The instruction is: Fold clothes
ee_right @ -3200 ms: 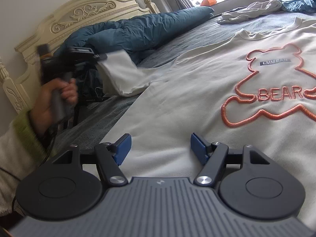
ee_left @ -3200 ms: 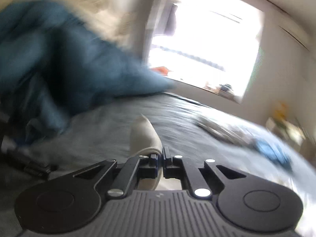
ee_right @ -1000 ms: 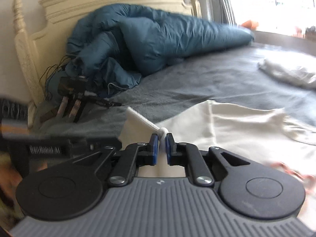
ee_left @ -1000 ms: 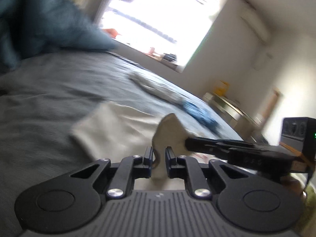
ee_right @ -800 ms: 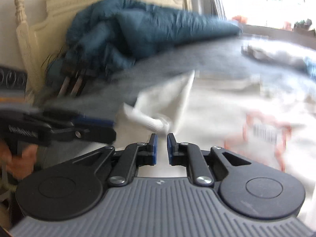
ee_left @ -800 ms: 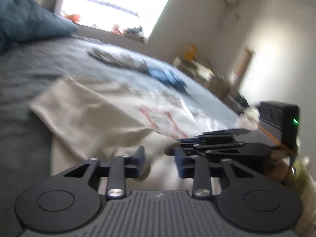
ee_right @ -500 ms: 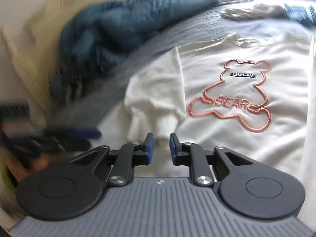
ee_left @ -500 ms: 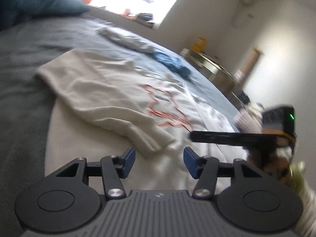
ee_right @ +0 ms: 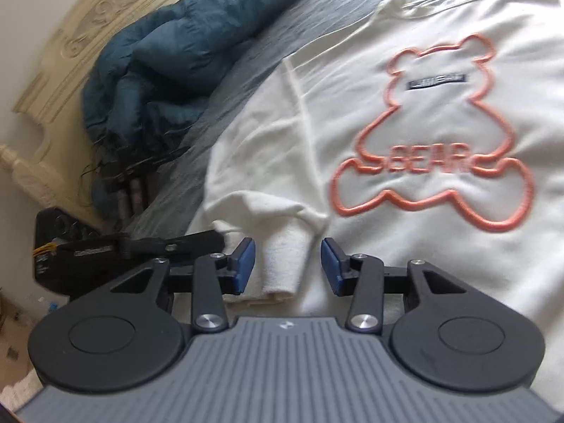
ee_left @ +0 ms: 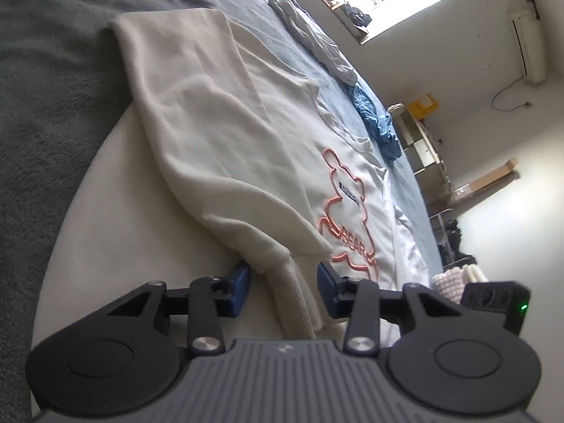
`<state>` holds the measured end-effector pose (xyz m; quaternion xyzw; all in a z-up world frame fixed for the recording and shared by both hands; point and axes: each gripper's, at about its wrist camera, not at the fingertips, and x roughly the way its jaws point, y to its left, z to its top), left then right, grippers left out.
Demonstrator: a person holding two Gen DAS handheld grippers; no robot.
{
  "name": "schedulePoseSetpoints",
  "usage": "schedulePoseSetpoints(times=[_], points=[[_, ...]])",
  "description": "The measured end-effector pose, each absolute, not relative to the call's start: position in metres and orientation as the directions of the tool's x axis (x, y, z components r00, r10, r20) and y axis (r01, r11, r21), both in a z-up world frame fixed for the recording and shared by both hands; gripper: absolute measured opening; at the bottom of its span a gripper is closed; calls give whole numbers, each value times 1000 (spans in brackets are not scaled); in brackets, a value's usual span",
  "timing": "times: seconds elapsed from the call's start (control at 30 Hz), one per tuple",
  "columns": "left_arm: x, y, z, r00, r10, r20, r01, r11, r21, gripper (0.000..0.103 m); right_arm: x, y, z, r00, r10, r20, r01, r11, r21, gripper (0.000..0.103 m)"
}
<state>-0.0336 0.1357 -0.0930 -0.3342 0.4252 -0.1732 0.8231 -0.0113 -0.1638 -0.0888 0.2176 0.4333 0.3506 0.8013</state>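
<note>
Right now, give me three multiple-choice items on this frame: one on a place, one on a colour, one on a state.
1. Where does the sleeve cuff lie?
A. on the sweatshirt's front
B. on the duvet
C. on the floor

2. What colour is the bear outline?
A. green
B. orange
C. black

3. How is the right gripper?
A. clamped on the collar
B. shut and empty
C. pads apart, cuff between them, untouched

Key: A, the cuff rests folded across the chest; B, the outline shows orange; C, the jaws are opening with gaps beside the cuff.
</note>
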Motion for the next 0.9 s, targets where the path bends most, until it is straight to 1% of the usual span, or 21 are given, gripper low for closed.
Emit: schedulePoseSetpoints(times=[0.03, 0.07, 0.1, 0.13, 0.17, 0.2, 0.43, 0.57, 0.67, 0.9], points=[[-33, 133, -93, 580, -561, -591, 0, 725, -688, 21, -10, -162, -88, 368, 755, -543, -382, 655, 651, 39], [-32, 132, -93, 578, -560, -594, -3, 726, -688, 19, -9, -159, -87, 359, 756, -548, -393, 655, 646, 35], [-31, 131, -93, 576, -561, -595, -6, 725, -689, 15, -10, -157, -86, 355, 753, -554, -400, 658, 638, 24], [-31, 130, -91, 579, -563, -590, 3, 724, -689, 12, -11, -155, -85, 355, 749, -560, -405, 663, 629, 18], [-32, 129, -89, 583, -567, -582, 15, 724, -689, 12, -12, -153, -84, 355, 744, -566, -411, 668, 621, 13], [-34, 127, -85, 591, -567, -574, 34, 728, -685, 11, -14, -154, -82, 363, 744, -561, -414, 668, 619, 10], [-52, 106, -60, 566, -655, -501, 213, 703, -678, 11, -50, -181, -64, 453, 738, -501, -419, 672, 611, 8], [-65, 95, -59, 520, -706, -481, 265, 669, -694, 11, -77, -196, -53, 484, 730, -483, -422, 678, 602, 8], [-81, 93, -63, 486, -735, -473, 276, 642, -715, 11, -95, -201, -49, 487, 733, -475, -421, 673, 608, 8], [-122, 118, -75, 458, -757, -466, 232, 608, -759, 10, -128, -185, -52, 435, 775, -458, -452, 628, 634, 8]])
